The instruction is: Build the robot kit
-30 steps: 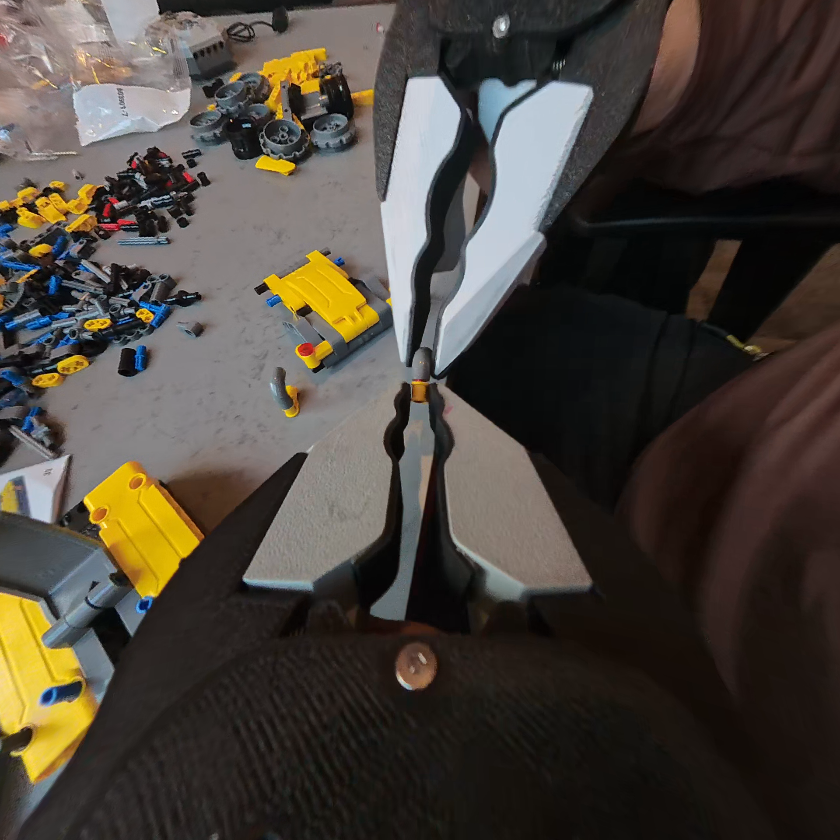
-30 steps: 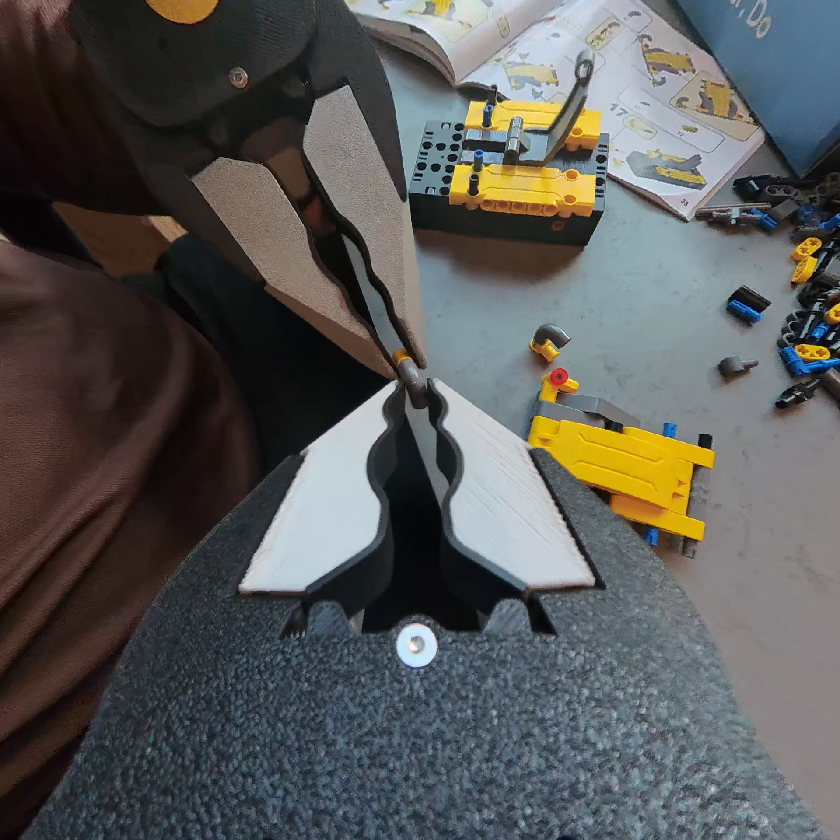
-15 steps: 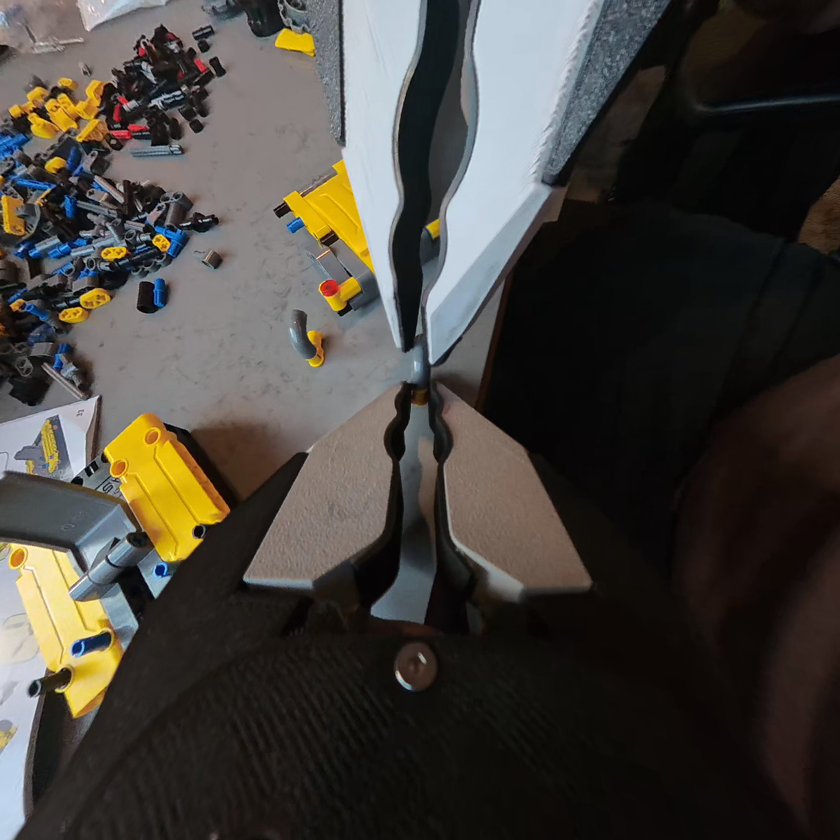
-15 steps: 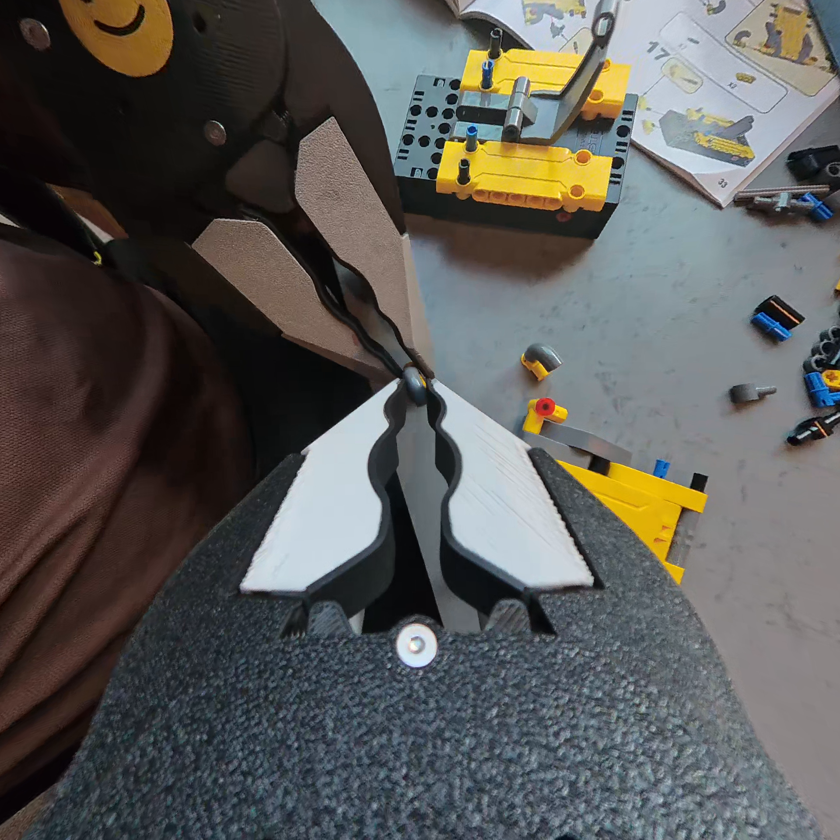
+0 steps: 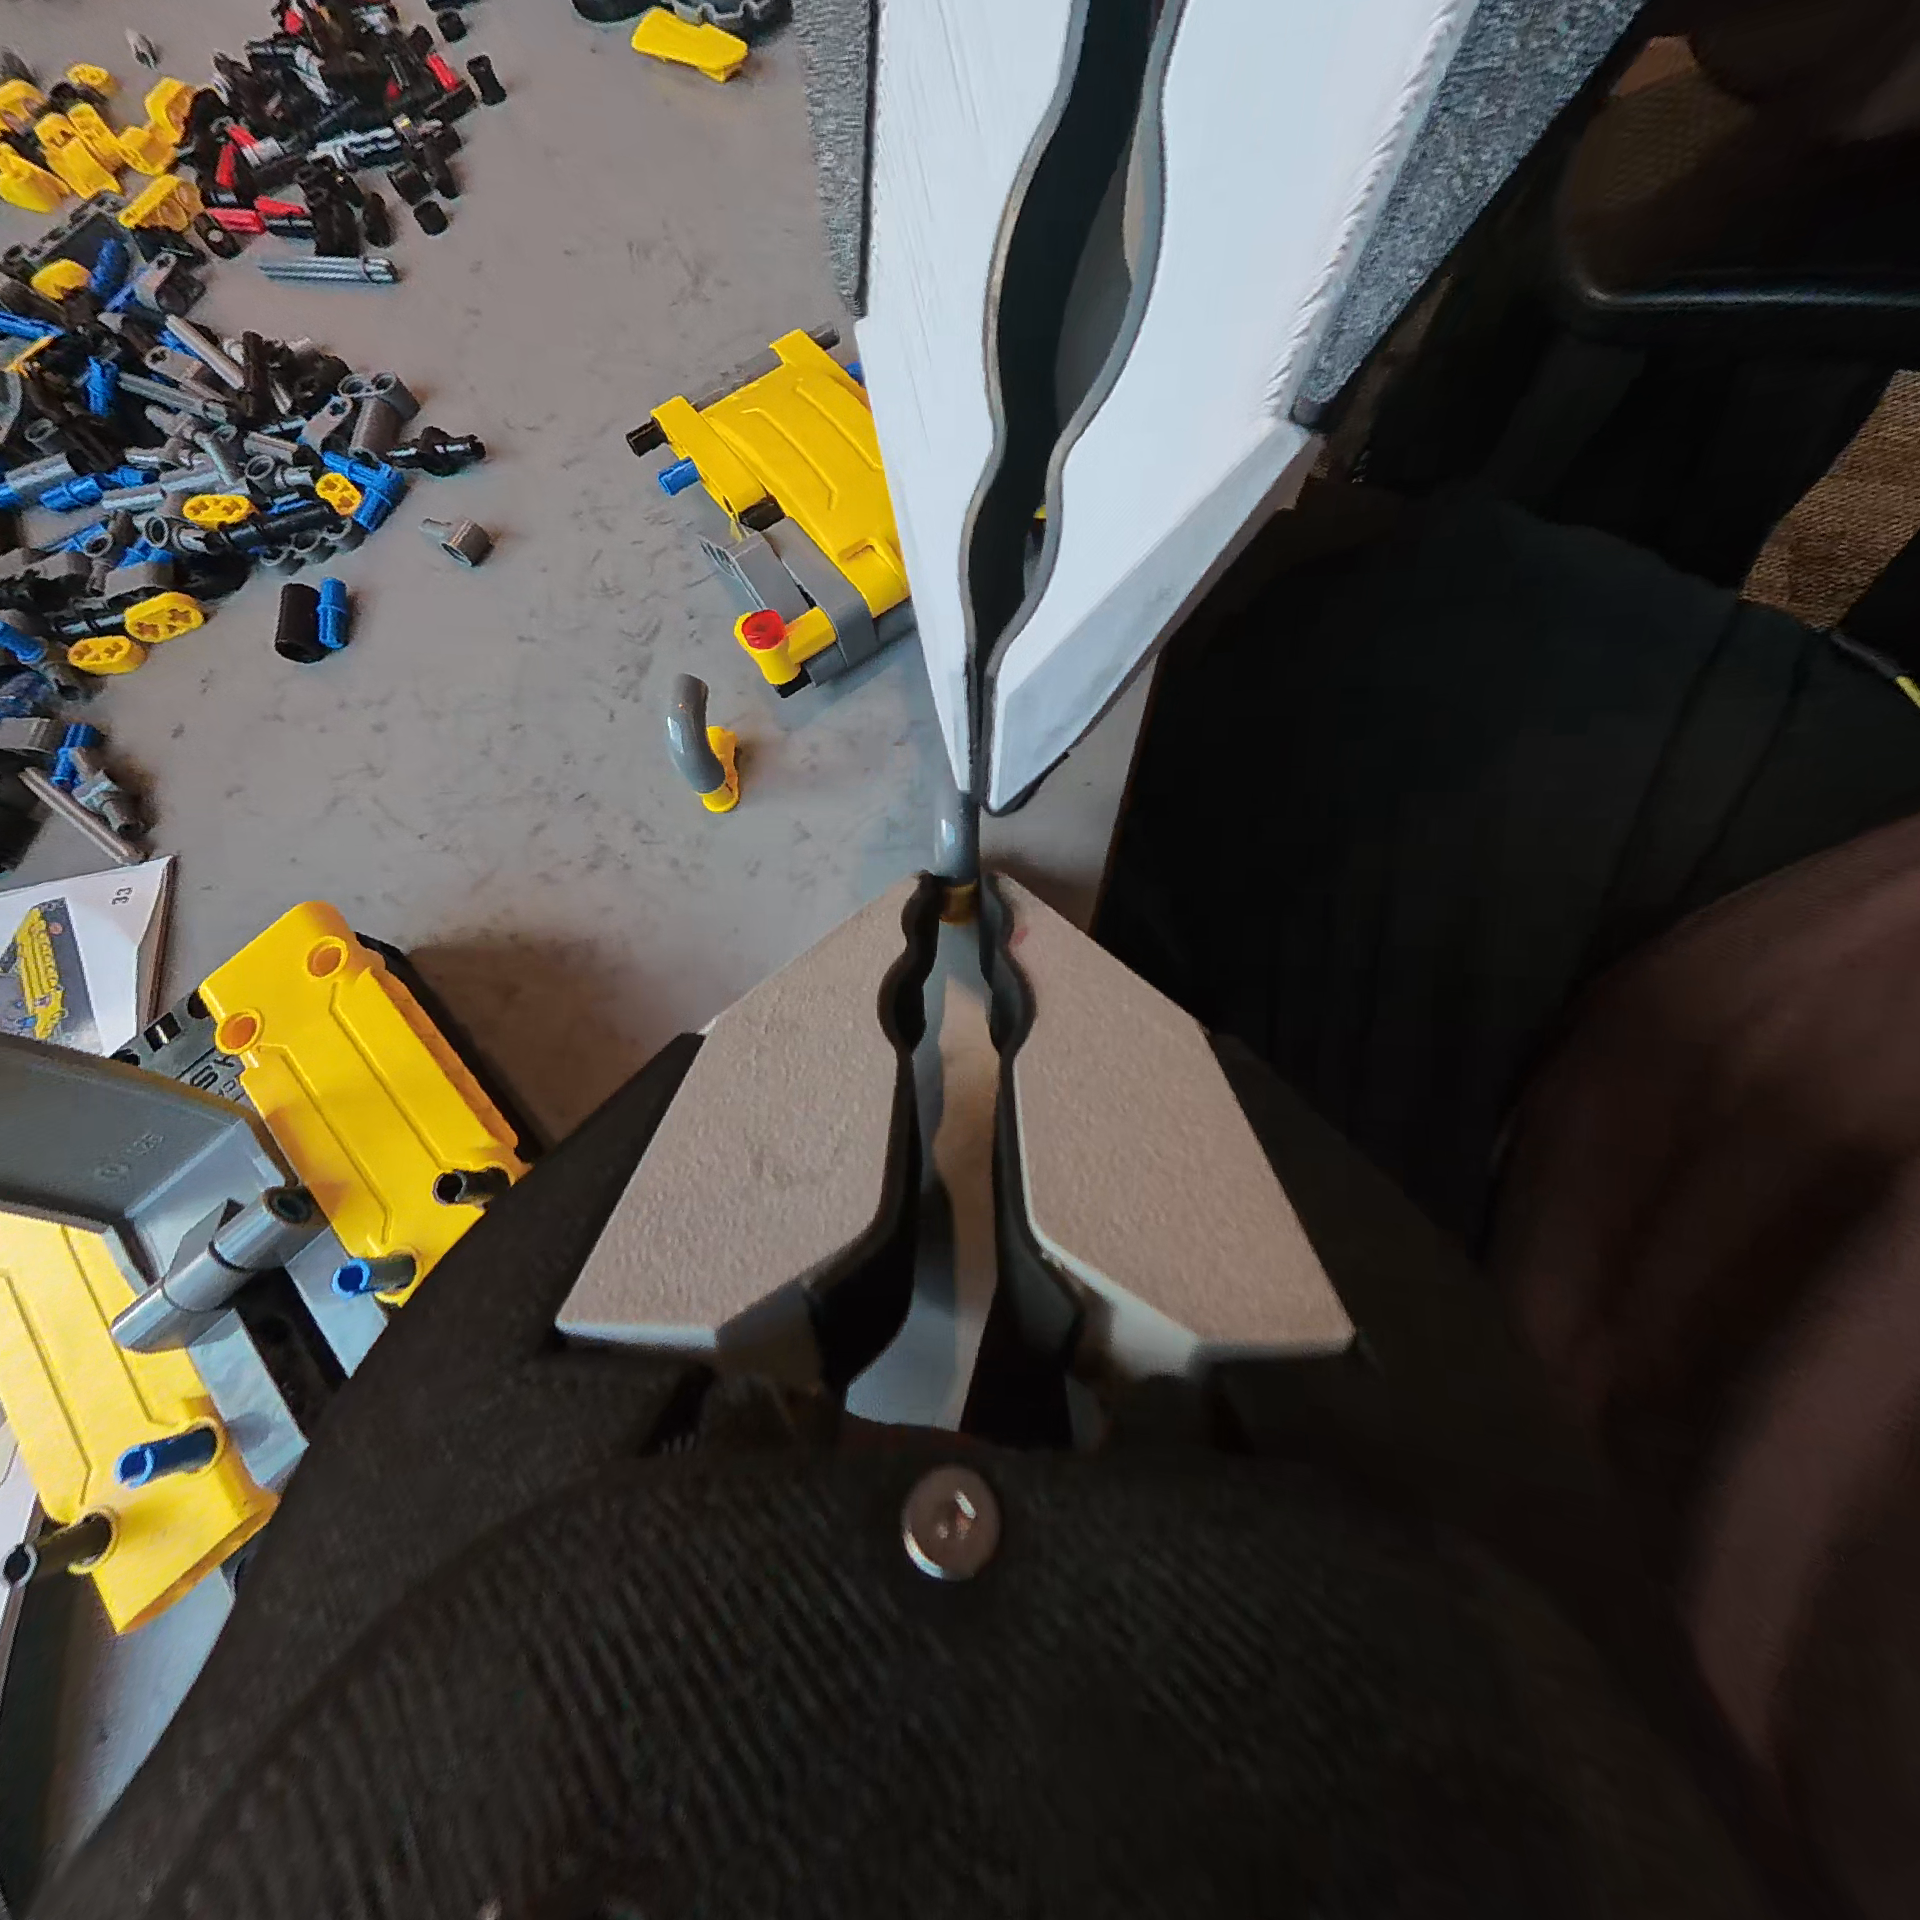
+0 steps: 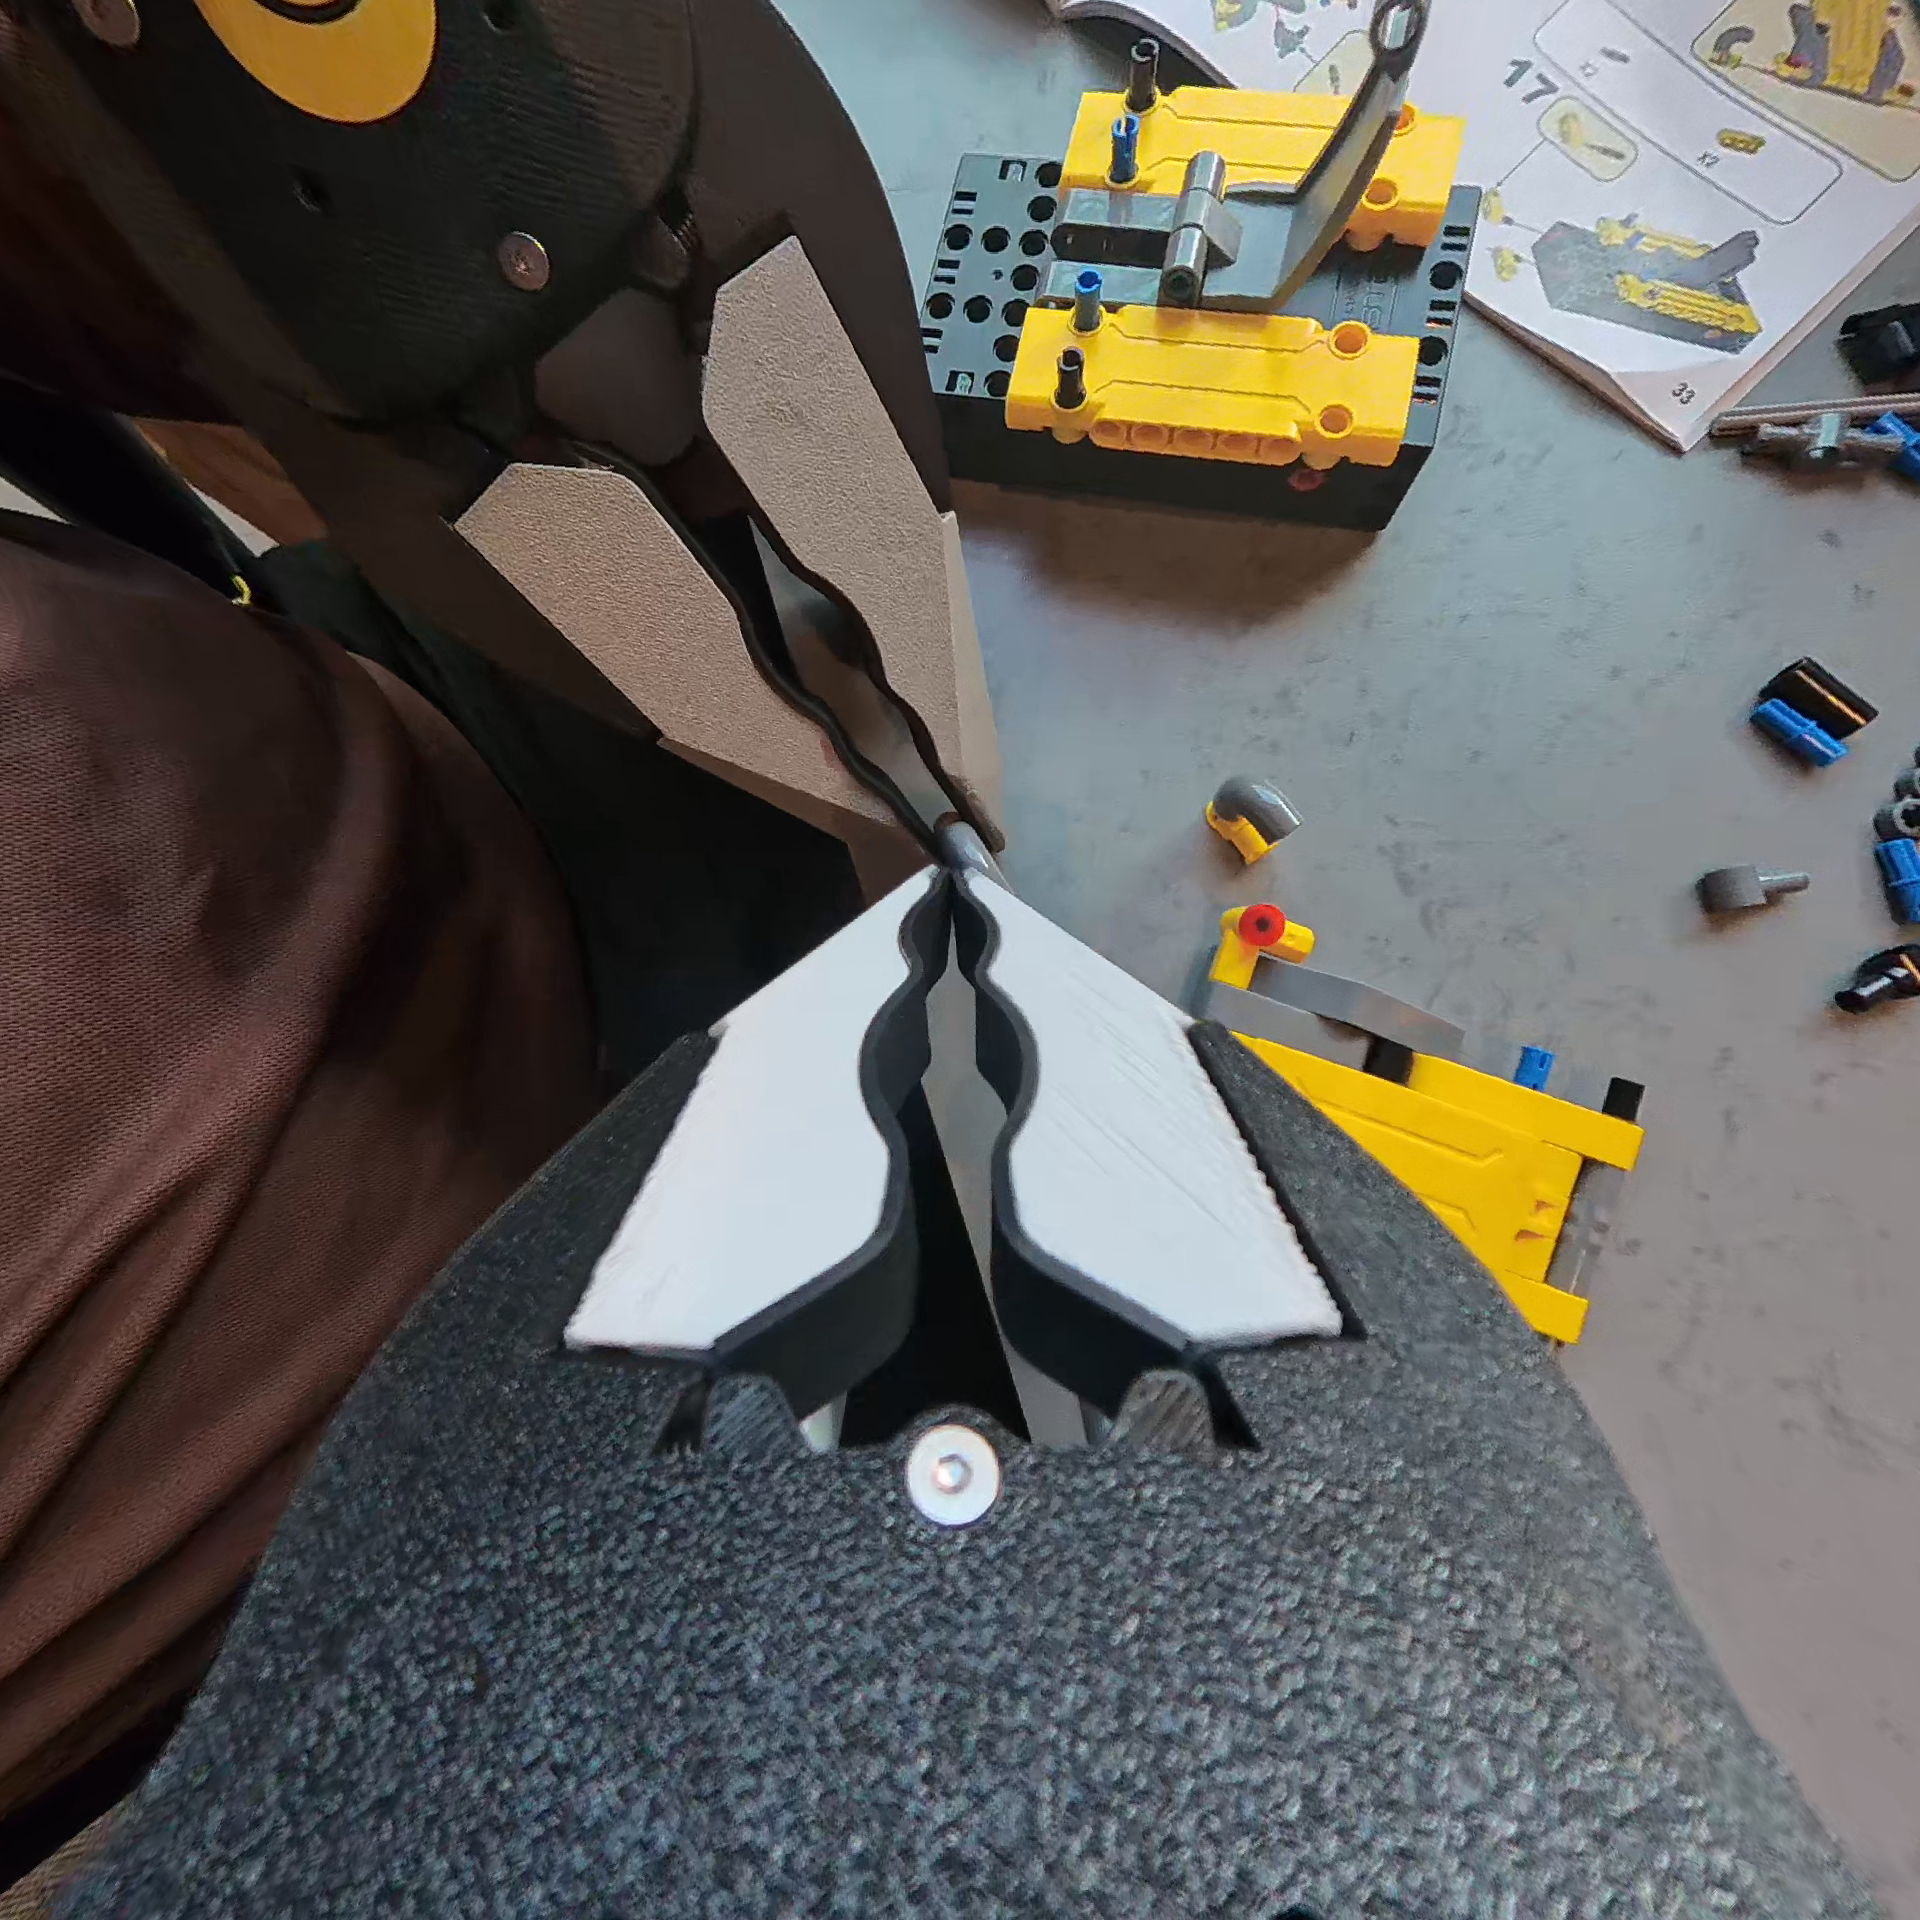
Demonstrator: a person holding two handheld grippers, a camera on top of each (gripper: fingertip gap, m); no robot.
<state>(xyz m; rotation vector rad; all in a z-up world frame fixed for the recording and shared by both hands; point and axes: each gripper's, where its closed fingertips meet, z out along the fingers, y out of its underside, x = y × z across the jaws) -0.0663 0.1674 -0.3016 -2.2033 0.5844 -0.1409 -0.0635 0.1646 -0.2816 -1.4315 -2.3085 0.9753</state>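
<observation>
Table (image 5: pixel 582 748): grey, and your grippers meet above its near edge.
Black base with yellow panels (image 6: pixel 1195 343): far on the table in the right wrist view, beside an open instruction booklet (image 6: pixel 1662 156).
Yellow sub-assembly (image 5: pixel 790 468): just left of your white gripper, flat on the table.
Loose parts pile (image 5: pixel 156 416): far left, well apart.
Left gripper (image 5: pixel 961 914): tips pressed together on the yellow end of the small piece.
Right gripper (image 6: pixel 951 883): tips pinch the grey end of the same piece.
Grey-and-yellow piece (image 5: pixel 956 857): spans both tips, long axis running gripper to gripper, each equally near.
Matching elbow (image 5: pixel 701 753): lies loose just left.
</observation>
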